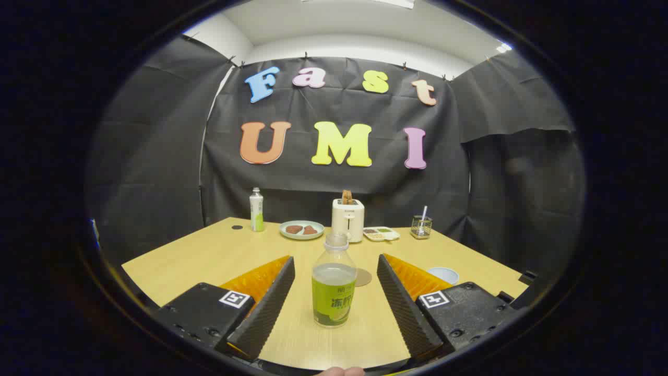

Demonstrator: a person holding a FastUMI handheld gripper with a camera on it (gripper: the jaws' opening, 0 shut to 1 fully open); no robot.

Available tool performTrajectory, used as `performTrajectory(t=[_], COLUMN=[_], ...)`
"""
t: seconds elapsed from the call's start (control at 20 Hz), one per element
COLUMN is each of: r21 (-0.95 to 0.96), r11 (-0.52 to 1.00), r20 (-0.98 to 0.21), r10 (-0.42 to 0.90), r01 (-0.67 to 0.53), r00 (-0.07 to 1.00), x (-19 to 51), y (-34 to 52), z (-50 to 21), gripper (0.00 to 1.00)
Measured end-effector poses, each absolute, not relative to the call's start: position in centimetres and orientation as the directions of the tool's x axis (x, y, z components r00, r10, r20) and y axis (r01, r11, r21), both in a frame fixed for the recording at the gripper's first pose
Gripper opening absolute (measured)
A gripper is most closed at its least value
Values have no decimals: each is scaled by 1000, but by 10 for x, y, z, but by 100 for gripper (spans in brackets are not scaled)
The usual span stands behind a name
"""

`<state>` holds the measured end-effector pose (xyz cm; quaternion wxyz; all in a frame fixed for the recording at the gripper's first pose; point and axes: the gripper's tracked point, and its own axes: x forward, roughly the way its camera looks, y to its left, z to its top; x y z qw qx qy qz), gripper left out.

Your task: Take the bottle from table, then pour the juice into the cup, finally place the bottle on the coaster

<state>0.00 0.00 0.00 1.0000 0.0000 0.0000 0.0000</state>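
Pale wood makes up the table (209, 256), which spreads across the lower middle of the frame and carries everything in play. On it, at the bottom centre, the gripper (334, 308) holds its two fingers wide apart, one on each side of the bottle (334, 284), with a clear gap of tabletop showing on both sides, so nothing is gripped. The bottle stands upright between the fingers, its green label facing the camera and pale juice reaching roughly to its shoulder; it seems the very first step, taking the bottle, is only being lined up, and the pour and the set-down are all left to do. Just behind the bottle to its right lies the brown coaster (364, 277), partly covered by the bottle. The cup (443, 274) sits lower right of centre, beyond the right finger, which cuts off its near side, so whether it holds anything cannot be told. Further back, across the middle of the frame, stand a white toaster (348, 219), a plate (301, 230) of food, a second bottle (256, 210), a small tray (381, 234) and a wire holder (420, 227), too small to make out in detail. A sliver of a hand (340, 371) shows at the bottom edge.
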Motion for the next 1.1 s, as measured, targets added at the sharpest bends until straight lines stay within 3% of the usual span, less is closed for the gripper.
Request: performTrajectory(t=[1.1], r21=[2], r11=[1000], r20=[-17], r10=[-10], r01=[10], r00=[1000], x=[6], y=[-4], z=[-7], gripper=[100])
